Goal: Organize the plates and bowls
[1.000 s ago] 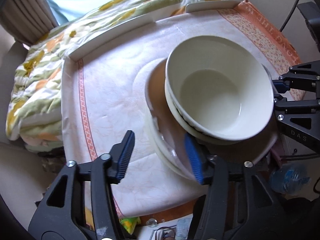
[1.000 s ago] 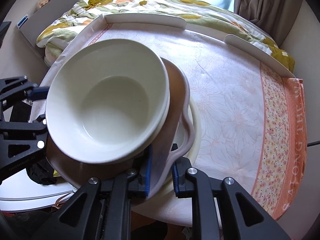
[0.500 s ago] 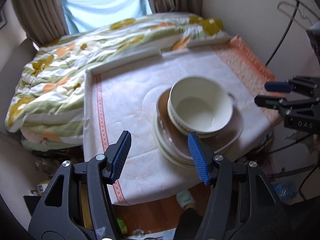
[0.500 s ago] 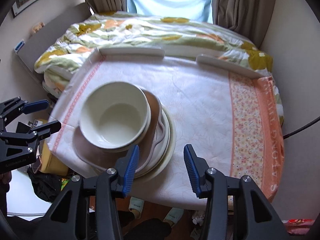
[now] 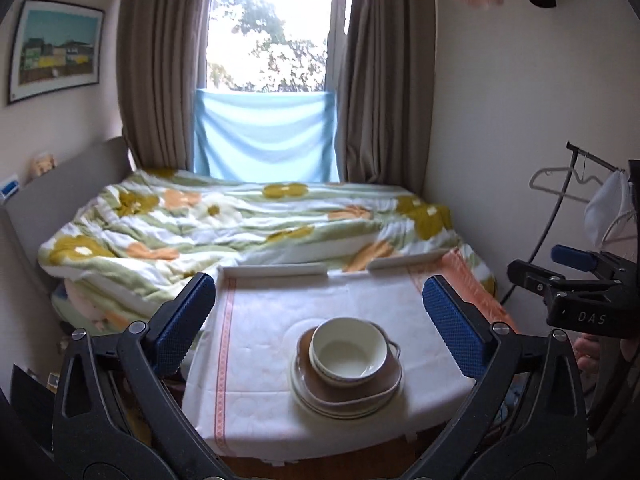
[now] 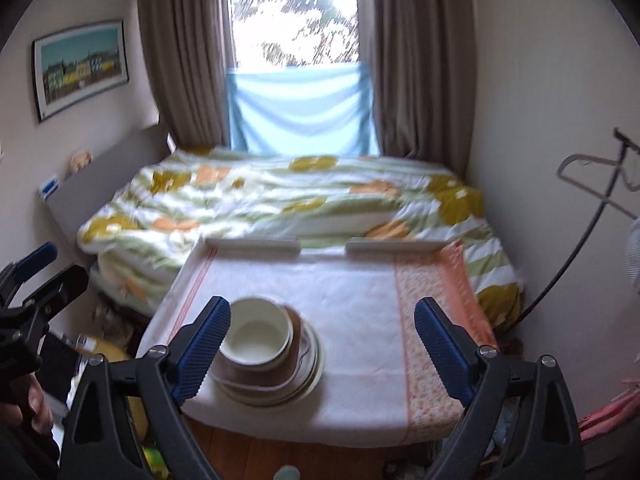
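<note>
A white bowl (image 5: 349, 350) sits on a brown plate (image 5: 380, 388), which rests on a stack of cream plates (image 5: 320, 402) near the front edge of a small table (image 5: 264, 320) covered by a white cloth. The same stack shows in the right wrist view, with the bowl (image 6: 256, 332) on the brown plate (image 6: 244, 378). My left gripper (image 5: 324, 324) is open and empty, held well back from the stack. My right gripper (image 6: 326, 344) is open and empty, also well back. Each gripper shows at the edge of the other's view.
A bed with a flowered quilt (image 5: 248, 220) lies behind the table under a curtained window (image 5: 272, 32). A clothes rack with hangers (image 5: 568, 184) stands at the right. The cloth has an orange patterned band (image 6: 432, 320) along its right side.
Both grippers have let go of the plate stack, opened wide, and pulled far back and up from the table. The stack stays in place on the cloth.
</note>
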Demonstrator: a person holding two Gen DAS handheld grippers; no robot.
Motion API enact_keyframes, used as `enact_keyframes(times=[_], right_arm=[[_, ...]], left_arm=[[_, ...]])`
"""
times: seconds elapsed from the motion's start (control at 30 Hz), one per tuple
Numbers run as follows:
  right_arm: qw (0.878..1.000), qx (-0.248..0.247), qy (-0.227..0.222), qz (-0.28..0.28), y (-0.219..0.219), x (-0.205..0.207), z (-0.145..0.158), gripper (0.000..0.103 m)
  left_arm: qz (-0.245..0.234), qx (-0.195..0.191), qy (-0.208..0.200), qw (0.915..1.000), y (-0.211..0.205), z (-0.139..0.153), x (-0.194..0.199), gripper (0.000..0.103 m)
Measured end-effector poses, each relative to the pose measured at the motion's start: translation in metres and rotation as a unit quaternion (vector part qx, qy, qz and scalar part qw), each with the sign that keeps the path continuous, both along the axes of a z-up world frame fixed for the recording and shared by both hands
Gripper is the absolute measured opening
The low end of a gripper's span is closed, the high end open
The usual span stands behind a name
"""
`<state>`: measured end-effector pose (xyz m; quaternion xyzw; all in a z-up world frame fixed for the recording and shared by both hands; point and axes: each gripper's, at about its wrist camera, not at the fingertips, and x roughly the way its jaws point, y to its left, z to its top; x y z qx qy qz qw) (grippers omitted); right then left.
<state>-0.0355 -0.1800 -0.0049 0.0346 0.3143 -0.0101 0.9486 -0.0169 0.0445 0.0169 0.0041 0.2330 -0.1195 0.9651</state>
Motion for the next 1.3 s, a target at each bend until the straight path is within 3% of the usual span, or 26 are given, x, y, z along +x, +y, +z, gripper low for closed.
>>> enact_keyframes(times=[0.17,0.27,0.43,1.3], right_arm=[[0.998,-0.014,-0.052,-0.026,-0.002,-0.018,0.01,0.092],[0.998,-0.017,-0.063,-0.028,-0.004,-0.022,0.01,0.102],[0.996,-0.035,-0.079,-0.035,-0.004,-0.03,0.016,0.103],[0.995,-0.028,-0.088,-0.037,-0.011,-0.038,0.019,0.103]], left_arm=[[0.005,-0.008,-0.015,0.9998,-0.007,0.002,-0.008,0.103],[0.009,-0.006,-0.022,0.9997,-0.011,0.002,-0.011,0.103],[0.01,-0.004,-0.035,0.9993,-0.015,0.004,-0.017,0.103],[0.005,0.012,-0.041,0.9991,-0.021,0.007,-0.025,0.103]])
